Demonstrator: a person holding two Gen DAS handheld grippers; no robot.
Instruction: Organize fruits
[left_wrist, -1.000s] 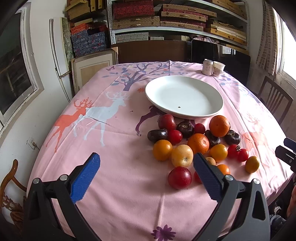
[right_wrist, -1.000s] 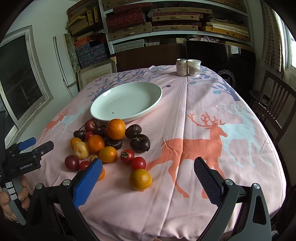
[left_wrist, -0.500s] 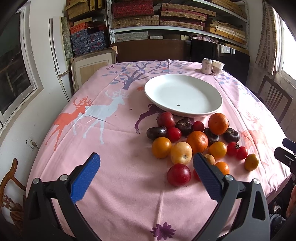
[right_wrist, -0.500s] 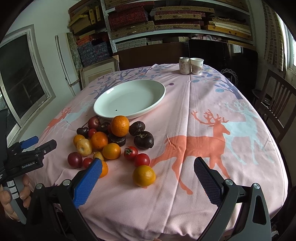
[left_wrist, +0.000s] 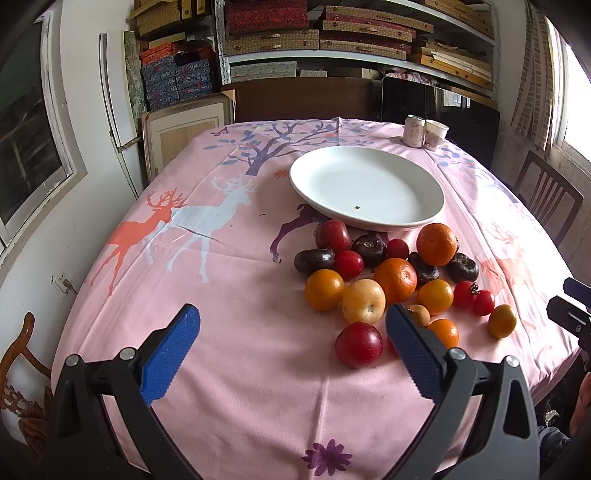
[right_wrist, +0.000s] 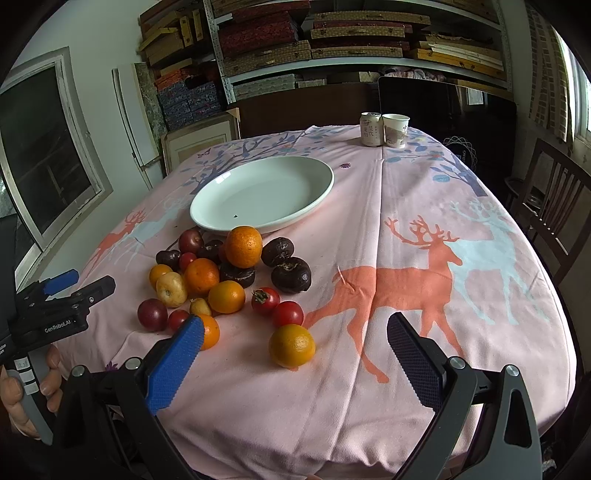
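A pile of fruit lies on the pink tablecloth in front of an empty white plate (left_wrist: 369, 188), which also shows in the right wrist view (right_wrist: 258, 192). It holds oranges (left_wrist: 395, 278), dark round fruits (left_wrist: 314, 260), small tomatoes (left_wrist: 463, 293), a yellow apple (left_wrist: 364, 301) and a red apple (left_wrist: 358, 343). My left gripper (left_wrist: 291, 332) is open and empty, its right finger beside the red apple. My right gripper (right_wrist: 295, 343) is open and empty, with a lone orange (right_wrist: 291, 345) between its fingers on the cloth. The left gripper also shows in the right wrist view (right_wrist: 62, 295).
A can (right_wrist: 371, 127) and a paper cup (right_wrist: 395, 129) stand at the table's far edge. Wooden chairs (right_wrist: 554, 206) stand at the right. Shelves with boxes line the back wall. The table's front edge is just below both grippers.
Both grippers have moved slightly forward over the table. The right gripper has closed in on the lone orange. Both stay open; no fruit has moved.
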